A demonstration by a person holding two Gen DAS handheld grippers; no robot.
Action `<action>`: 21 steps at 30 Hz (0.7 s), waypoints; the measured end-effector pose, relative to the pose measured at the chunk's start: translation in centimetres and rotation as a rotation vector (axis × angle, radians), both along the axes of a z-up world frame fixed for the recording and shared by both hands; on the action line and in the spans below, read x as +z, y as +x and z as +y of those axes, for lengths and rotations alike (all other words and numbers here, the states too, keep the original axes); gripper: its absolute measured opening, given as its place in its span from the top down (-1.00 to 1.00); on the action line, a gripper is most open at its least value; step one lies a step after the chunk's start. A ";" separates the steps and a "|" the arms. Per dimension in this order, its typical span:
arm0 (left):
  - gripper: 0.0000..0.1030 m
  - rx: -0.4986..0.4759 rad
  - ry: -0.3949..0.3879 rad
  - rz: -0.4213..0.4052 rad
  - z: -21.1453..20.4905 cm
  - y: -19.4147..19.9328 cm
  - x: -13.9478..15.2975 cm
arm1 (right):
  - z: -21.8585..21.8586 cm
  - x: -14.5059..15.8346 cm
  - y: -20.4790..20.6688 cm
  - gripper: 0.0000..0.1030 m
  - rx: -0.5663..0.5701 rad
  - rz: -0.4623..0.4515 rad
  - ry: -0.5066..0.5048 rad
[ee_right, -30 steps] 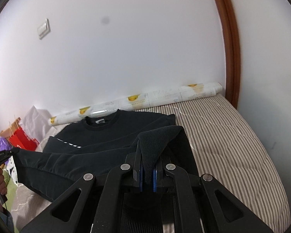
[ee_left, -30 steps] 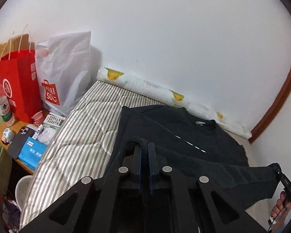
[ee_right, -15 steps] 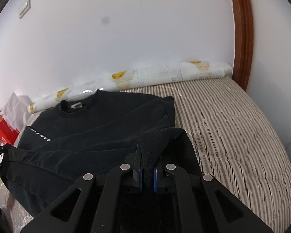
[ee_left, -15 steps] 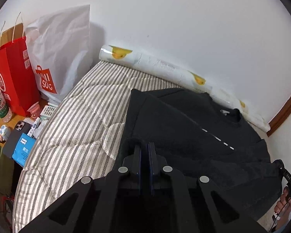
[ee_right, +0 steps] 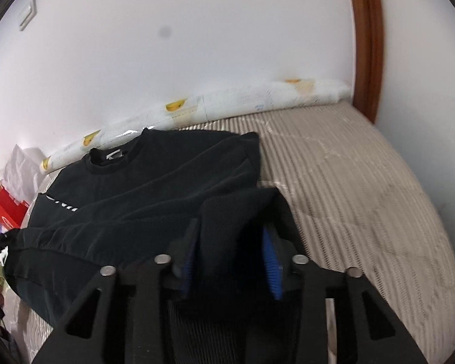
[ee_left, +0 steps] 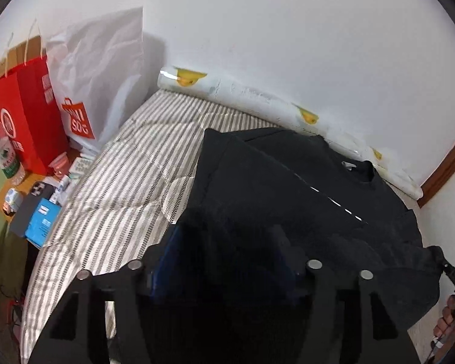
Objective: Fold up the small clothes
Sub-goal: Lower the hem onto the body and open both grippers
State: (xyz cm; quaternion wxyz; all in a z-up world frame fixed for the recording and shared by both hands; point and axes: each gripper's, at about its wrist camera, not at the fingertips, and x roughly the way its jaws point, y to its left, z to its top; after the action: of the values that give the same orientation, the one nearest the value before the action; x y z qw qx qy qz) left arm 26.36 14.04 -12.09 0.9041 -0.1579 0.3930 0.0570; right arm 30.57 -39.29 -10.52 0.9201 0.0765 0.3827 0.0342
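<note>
A black sweatshirt (ee_left: 288,188) lies on the striped bed (ee_left: 130,176), its collar toward the wall and its lower part folded up over the body. It also shows in the right wrist view (ee_right: 154,188). My left gripper (ee_left: 224,242) is open, its jaws spread wide over the sweatshirt's left edge. My right gripper (ee_right: 232,248) is open too, with a fold of black cloth lying loose between its blue pads (ee_right: 271,267). The right gripper's tip shows at the right edge of the left wrist view (ee_left: 449,273).
A rolled white mat with yellow prints (ee_left: 257,97) lies along the wall. A red bag (ee_left: 24,112) and a white bag (ee_left: 100,85) stand left of the bed. A side table (ee_left: 3,203) holds a phone, a blue box and small items. A brown door frame (ee_right: 367,45) is at right.
Both grippers were shut on the sweatshirt's hem; they carried it forward toward the collar, lowered it, and now both have opened.
</note>
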 end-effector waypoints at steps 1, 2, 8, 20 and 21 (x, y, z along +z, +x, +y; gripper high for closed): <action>-0.12 -0.002 0.003 -0.002 -0.2 -0.4 0.2 | 0.0 0.5 -0.7 0.17 0.002 -0.008 -0.005; -0.13 -0.008 -0.003 -0.004 -0.3 -0.9 0.4 | 0.0 1.0 -1.3 0.17 0.001 -0.013 -0.012; -0.13 -0.032 -0.014 -0.020 -1.4 -4.3 1.3 | 1.8 3.5 -5.6 0.17 0.027 -0.064 -0.056; -0.13 -0.183 0.015 0.033 -6.2 -8.5 -1.1 | 6.7 -1.3 -9.1 0.66 0.165 0.050 -0.013; -0.13 -0.187 0.016 0.040 -6.4 -8.3 -1.4 | 6.7 -1.5 -8.9 0.66 0.161 0.058 -0.010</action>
State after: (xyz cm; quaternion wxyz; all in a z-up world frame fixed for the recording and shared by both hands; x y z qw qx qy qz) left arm 18.08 7.63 -13.53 0.8987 -0.1121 0.4235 -0.0213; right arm 21.69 -32.55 -12.06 0.9033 0.0419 0.4142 0.1038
